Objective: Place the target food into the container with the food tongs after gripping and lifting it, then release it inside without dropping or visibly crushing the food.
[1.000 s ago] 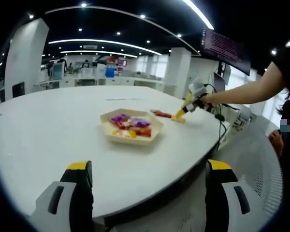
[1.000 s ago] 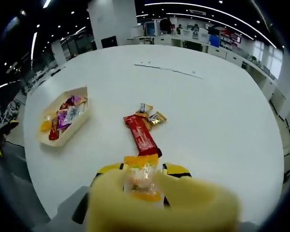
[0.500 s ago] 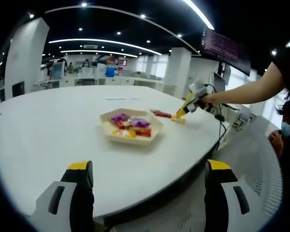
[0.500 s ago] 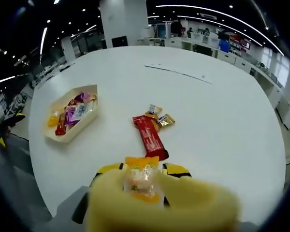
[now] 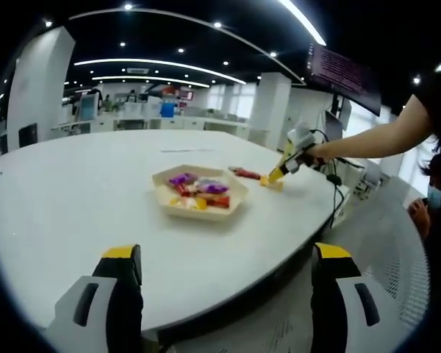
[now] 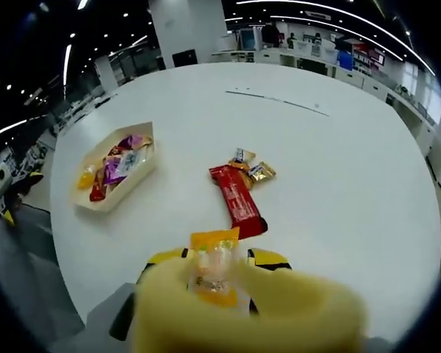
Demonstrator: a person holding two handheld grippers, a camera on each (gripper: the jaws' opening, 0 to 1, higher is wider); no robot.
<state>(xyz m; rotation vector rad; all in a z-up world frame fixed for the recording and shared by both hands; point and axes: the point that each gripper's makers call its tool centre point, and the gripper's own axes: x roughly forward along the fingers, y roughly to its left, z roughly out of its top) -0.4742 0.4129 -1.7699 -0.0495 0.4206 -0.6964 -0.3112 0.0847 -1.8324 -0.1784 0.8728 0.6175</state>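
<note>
Left gripper view. Left gripper (image 5: 224, 294) low at the near edge of the round white table (image 5: 73, 191), jaws standing wide apart, nothing between them. The container (image 5: 201, 193), a pale hexagonal tray, sits on the table beyond the jaws, holding wrapped sweets in purple, orange and red. Just right of the container and apart from it, a red snack bar (image 5: 244, 173) lies flat on the table. Further right of the container, the right gripper (image 5: 278, 175) reaches in, held by a person's hand (image 5: 314, 151) on an outstretched arm; yellow food tongs (image 5: 281, 165) point down toward the table, with an orange-wrapped candy (image 5: 271, 181) at their tip, close over the surface. Touching the table or not: cannot tell.

Right gripper view. Right gripper (image 6: 217, 259) at the bottom; the yellow tongs blur across the foreground, and whether the gripper's own jaws are squeezed on them cannot be told. The tong tips clamp the candy (image 6: 214, 268), clear wrapper with orange ends. The container (image 6: 116, 175) lies well off to the left of the candy. The red bar (image 6: 238, 203) lies just beyond the candy, with two small gold-wrapped sweets (image 6: 251, 166) touching its far end.
</note>
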